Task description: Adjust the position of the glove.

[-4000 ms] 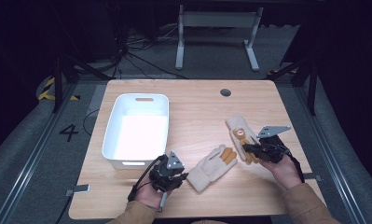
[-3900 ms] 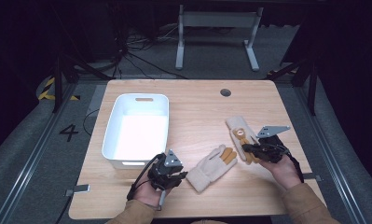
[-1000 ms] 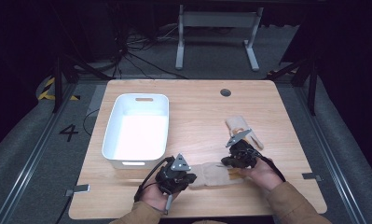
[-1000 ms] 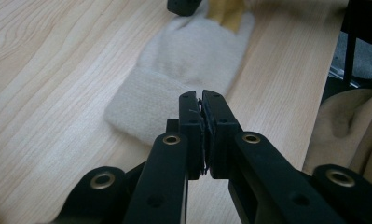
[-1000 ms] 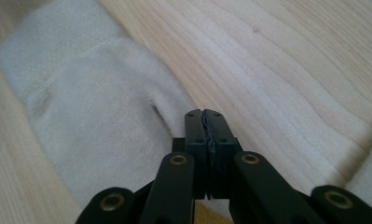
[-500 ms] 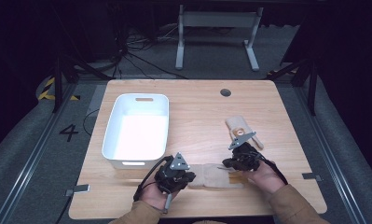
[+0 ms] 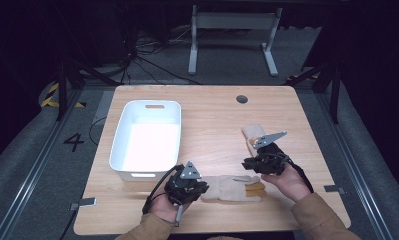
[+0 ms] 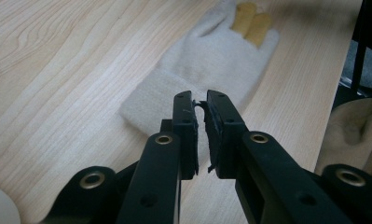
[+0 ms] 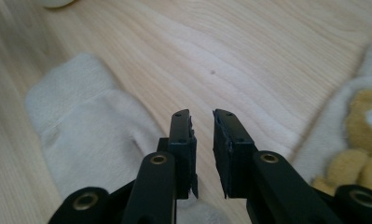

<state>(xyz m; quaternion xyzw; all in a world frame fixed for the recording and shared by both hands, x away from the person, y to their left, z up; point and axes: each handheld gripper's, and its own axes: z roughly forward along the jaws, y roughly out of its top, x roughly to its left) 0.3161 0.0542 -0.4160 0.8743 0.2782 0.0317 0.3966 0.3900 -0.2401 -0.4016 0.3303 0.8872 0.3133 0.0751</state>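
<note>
On the wooden bench a cream glove with yellow fingertips lies flat near the front edge, its cuff pointing toward the person's left and its fingers toward the right. The left hand-held gripper sits at the cuff end; in the left gripper view its jaws stand a narrow slit apart, with the cuff edge of the glove running in between them, and whether the pads actually press the fabric cannot be told. The right hand-held gripper is raised just above the glove's finger end. Its jaws have just been opening, and in the right gripper view they stand a small gap apart with nothing between them, the glove lying below and to one side. A second cream glove, with a yellow animal figure on it, lies just beyond the right hand-held gripper. A white tub stands on the left part of the bench, close behind the left hand
</note>
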